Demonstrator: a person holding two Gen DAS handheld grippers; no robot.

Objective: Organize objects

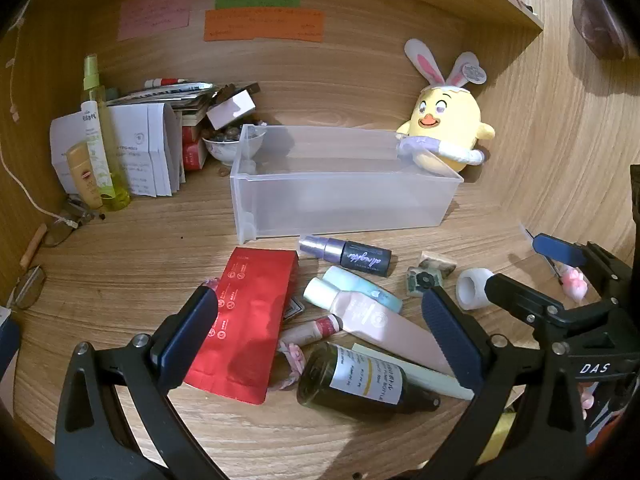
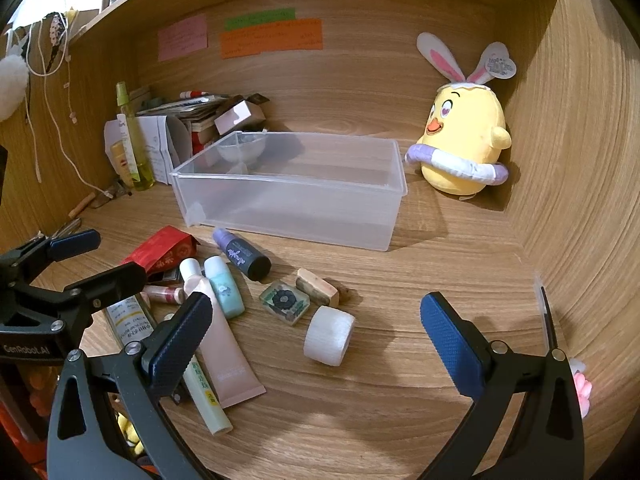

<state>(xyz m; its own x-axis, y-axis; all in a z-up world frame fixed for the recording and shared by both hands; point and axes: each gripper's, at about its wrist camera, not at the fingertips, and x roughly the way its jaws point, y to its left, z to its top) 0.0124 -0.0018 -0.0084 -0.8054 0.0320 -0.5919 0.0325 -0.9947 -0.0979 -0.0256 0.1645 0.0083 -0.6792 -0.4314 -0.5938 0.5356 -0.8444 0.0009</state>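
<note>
A clear plastic bin (image 1: 344, 196) (image 2: 288, 196) stands empty on the wooden desk. In front of it lies a pile: a red pouch (image 1: 244, 320) (image 2: 160, 252), a dark spray bottle (image 1: 352, 258) (image 2: 242, 254), a pink tube (image 1: 380, 328) (image 2: 220, 344), a mint bottle (image 1: 364, 288) (image 2: 224, 288), a dark glass bottle (image 1: 360, 380) and a white cylinder (image 1: 474, 288) (image 2: 330, 336). My left gripper (image 1: 320, 328) is open above the pile, empty. My right gripper (image 2: 316, 328) is open, empty, with the white cylinder between its fingers' line of view.
A yellow chick plush (image 1: 448, 132) (image 2: 464, 140) sits at the back right. Papers, boxes, a bowl (image 1: 232, 144) and tall bottles (image 1: 98, 140) crowd the back left. Small stone blocks (image 2: 316, 286) and a green square piece (image 2: 284, 302) lie near the cylinder. Eyeglasses (image 1: 28, 288) lie far left.
</note>
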